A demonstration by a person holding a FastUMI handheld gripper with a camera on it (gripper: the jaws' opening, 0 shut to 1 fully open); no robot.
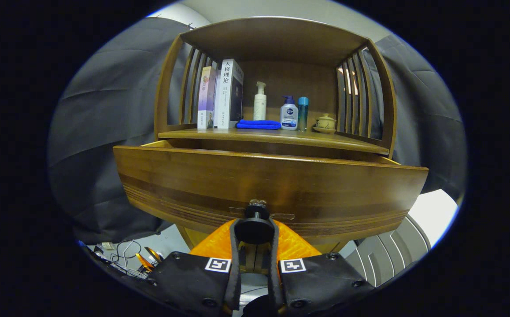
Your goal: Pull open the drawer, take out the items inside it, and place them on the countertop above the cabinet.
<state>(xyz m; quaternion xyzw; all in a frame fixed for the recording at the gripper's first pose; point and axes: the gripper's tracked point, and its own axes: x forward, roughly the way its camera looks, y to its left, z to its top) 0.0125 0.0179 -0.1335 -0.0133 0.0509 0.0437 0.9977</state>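
While your gripper (255, 229) pinches the drawer's black knob (255, 228) with both fingers closed on it, the drawer (272, 185) stands pulled out below the countertop (219, 134) — opening looks done; its hidden contents remain inside.

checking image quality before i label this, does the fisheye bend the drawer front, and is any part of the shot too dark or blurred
Gripper view: the drawer front bows strongly outward, a lens effect; the shelf items stay sharp and evenly lit; the drawer knob, clamped by the hand-held gripper, sits in shadow, and the drawer's inside is hidden from this low angle.
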